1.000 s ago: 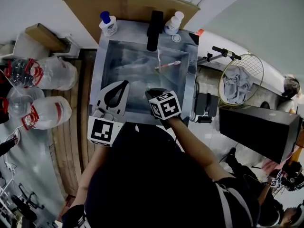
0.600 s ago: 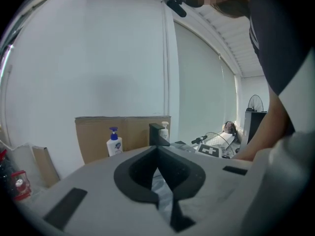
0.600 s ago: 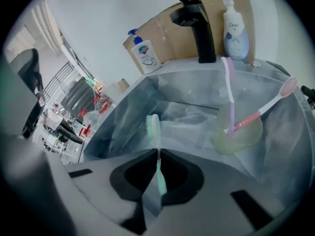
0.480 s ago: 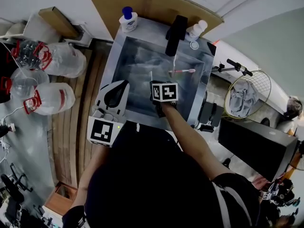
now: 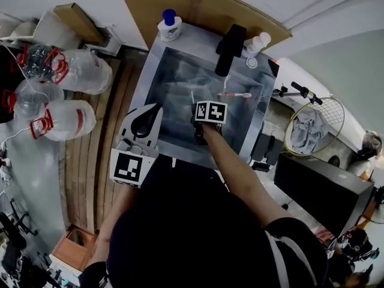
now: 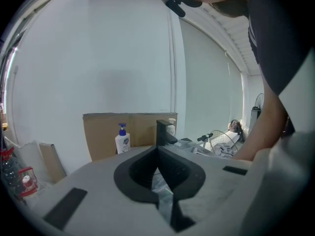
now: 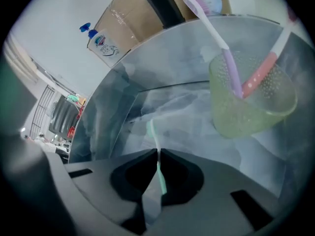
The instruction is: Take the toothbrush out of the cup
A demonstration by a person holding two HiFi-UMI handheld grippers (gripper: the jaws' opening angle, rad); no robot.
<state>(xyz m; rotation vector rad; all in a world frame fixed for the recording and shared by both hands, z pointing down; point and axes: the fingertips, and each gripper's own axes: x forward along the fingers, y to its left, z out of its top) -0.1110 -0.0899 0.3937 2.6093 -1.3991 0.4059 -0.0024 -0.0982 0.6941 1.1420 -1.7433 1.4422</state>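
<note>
Toothbrush (image 7: 151,132) sits pinched in our right gripper (image 7: 157,152), out of the upper-right cup (image 7: 251,107); left gripper (image 6: 158,151) closed, empty; next we lay it down

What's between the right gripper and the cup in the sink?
Only bare sink floor, per the right gripper view. The right gripper, shut on a green toothbrush, sits apart from the cup.

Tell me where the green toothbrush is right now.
The green toothbrush is clamped in the right gripper, down inside the sink; in the right gripper view it sits left of the green cup holding the purple toothbrush and pink toothbrush.
</note>
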